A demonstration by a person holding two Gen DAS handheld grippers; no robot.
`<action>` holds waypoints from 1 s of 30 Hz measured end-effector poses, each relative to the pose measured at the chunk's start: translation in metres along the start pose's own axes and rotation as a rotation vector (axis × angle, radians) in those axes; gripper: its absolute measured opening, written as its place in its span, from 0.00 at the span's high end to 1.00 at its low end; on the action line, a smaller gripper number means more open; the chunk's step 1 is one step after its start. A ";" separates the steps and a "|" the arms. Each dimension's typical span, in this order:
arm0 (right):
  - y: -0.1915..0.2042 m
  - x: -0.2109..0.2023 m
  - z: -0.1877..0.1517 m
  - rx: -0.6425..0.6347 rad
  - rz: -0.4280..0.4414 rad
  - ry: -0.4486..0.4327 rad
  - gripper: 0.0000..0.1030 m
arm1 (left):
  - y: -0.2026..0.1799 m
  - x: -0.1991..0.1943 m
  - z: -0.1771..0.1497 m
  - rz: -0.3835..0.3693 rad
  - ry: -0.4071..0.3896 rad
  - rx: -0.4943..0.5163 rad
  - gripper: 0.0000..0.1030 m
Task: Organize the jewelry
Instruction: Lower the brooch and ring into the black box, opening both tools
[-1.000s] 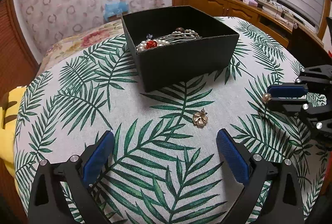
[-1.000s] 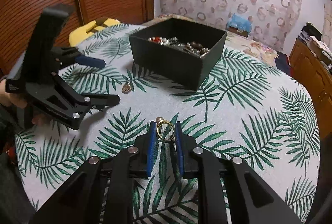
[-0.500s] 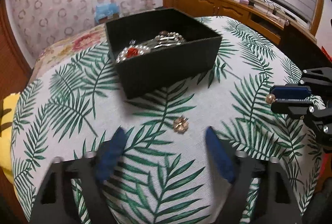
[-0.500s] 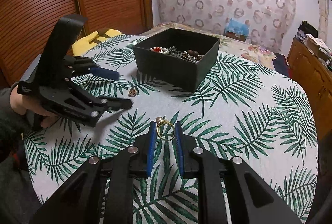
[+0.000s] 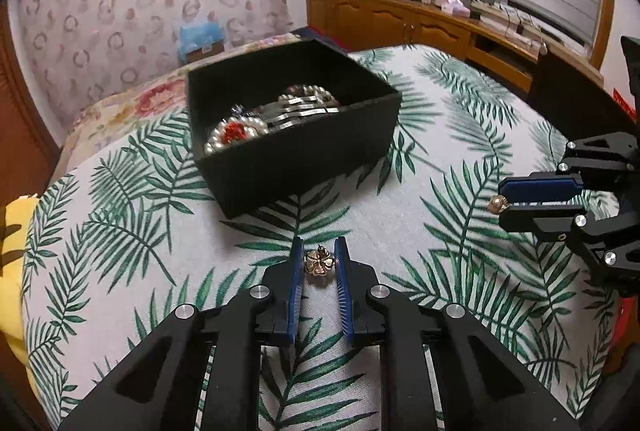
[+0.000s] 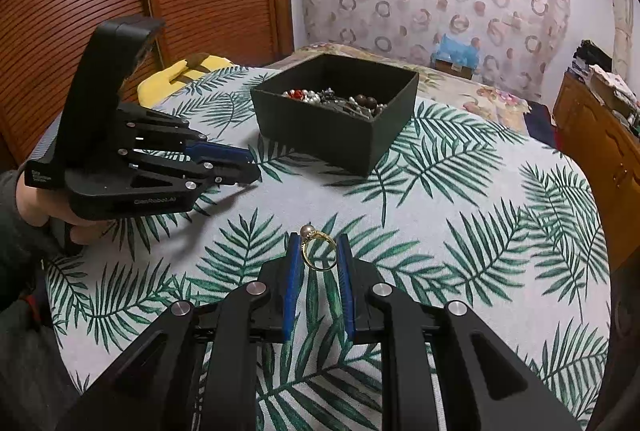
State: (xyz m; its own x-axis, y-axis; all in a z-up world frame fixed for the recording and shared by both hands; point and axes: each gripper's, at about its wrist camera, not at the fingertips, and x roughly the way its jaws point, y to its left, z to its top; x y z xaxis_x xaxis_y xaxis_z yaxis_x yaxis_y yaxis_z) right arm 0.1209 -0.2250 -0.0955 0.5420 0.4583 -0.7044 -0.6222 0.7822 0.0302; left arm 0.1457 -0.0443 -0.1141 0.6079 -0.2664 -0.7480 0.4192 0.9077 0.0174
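Left tool point(image 5: 319, 263) is clamping its blue pads on a gold flower earring point(image 5: 318, 262) low over the desk point(image 5: 440, 135) — right tool point(image 6: 319, 251) is gripping a gold pearl ring point(image 6: 318, 249) the same way, held above the palm-leaf cloth. The black box point(image 5: 304, 155) is sitting just beyond the left tool, open-topped, carrying pearl strands, a red bead piece and metal clips. Both tools are near each other, not touching.

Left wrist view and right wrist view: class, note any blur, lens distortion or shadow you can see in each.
Left wrist view: black box and its jewelry smeared by motion blur, flower earring sharp, dark fisheye corners. Right wrist view: crisp throughout, table edge bowed by the lens, soft shadow under the left tongs.
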 end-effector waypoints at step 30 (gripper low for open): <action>-0.062 0.072 0.130 0.008 0.016 -0.081 0.71 | 0.062 0.017 0.103 0.038 -0.128 -0.085 0.86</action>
State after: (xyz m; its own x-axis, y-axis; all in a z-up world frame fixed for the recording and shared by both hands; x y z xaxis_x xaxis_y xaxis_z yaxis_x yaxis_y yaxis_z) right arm 0.2726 -0.1854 -0.0559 0.5765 0.5031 -0.6438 -0.6266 0.7779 0.0467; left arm 0.2519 -0.0258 -0.0576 0.7055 -0.2656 -0.6570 0.3387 0.9407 -0.0165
